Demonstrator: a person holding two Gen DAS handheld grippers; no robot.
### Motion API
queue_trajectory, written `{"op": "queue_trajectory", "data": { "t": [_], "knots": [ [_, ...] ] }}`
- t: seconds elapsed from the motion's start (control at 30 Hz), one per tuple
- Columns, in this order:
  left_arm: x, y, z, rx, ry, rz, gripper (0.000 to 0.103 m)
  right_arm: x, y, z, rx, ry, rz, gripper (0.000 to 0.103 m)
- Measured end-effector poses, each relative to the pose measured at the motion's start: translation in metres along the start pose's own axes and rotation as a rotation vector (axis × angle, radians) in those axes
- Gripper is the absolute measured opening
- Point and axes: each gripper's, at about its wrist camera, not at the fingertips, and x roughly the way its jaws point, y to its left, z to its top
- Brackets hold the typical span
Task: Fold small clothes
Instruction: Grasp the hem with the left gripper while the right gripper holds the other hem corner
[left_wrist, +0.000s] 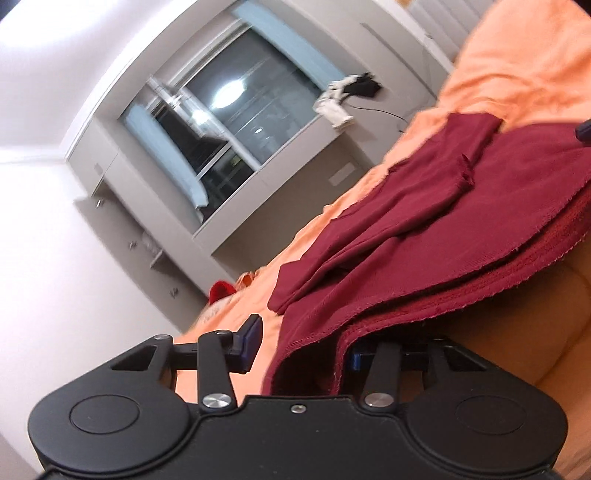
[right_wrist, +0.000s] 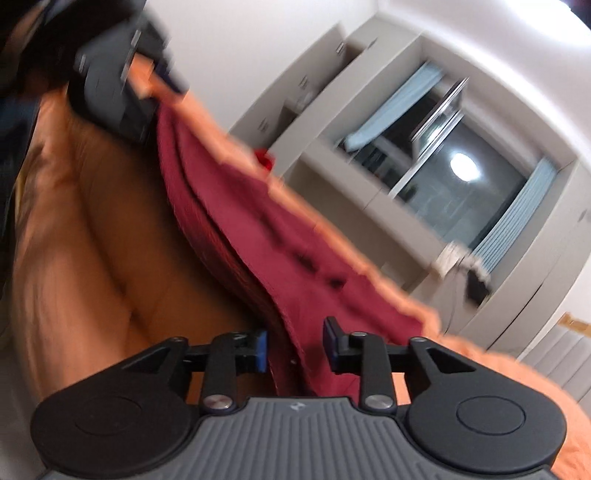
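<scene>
A dark red garment (left_wrist: 424, 206) lies on an orange bedspread (left_wrist: 517, 66), a sleeve folded across it and its hem hanging over the bed's near edge. My left gripper (left_wrist: 303, 349) straddles that hem. Its left pad (left_wrist: 249, 343) stands off the cloth, its right finger is hidden under the fabric, and its jaws are open. In the right wrist view the garment (right_wrist: 277, 229) is blurred. My right gripper (right_wrist: 295, 345) has the cloth's edge between its blue pads, with small gaps on both sides, so it is open. The left gripper (right_wrist: 160, 94) shows blurred at the far end of the hem.
The bed's orange side (right_wrist: 92, 240) drops away below the hem. Beyond the bed are a dark window (left_wrist: 240, 110) with blue curtains, white cupboards, and white and black items (left_wrist: 340, 99) on the sill. A small red object (left_wrist: 221, 290) sits at the bed's far edge.
</scene>
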Motion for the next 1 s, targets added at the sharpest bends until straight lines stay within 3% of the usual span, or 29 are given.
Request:
{"op": "queue_trajectory", "data": {
  "t": [0.07,0.13,0.27,0.33,0.37,0.53,0.73,1.0],
  "knots": [
    [0.0,0.003,-0.001,0.045,-0.006,-0.019,0.048,-0.001,-0.001,-0.001,0.0,0.001,-0.012,0.032],
    [0.001,0.007,-0.002,0.055,-0.002,-0.049,0.041,-0.002,-0.004,0.001,0.021,0.005,-0.037,0.009],
    [0.01,0.011,-0.005,0.042,0.091,-0.144,0.034,-0.012,-0.018,0.003,0.095,-0.013,-0.112,0.006],
    [0.013,0.013,-0.009,0.01,0.148,-0.204,0.006,-0.019,-0.023,0.008,0.114,-0.029,-0.14,0.005],
    [0.01,0.016,-0.012,-0.005,0.141,-0.206,0.006,-0.023,-0.023,0.01,0.115,-0.036,-0.153,0.004],
    [-0.029,0.035,-0.008,-0.07,0.014,-0.131,0.005,-0.048,-0.032,0.021,0.135,-0.057,-0.204,0.004],
    [-0.096,0.049,0.0,-0.037,-0.111,-0.092,0.005,-0.109,-0.047,0.03,0.125,-0.102,-0.251,0.004],
    [-0.193,0.07,0.015,-0.018,-0.251,-0.123,0.005,-0.207,-0.064,0.027,0.191,-0.152,-0.246,0.004]
  ]
}}
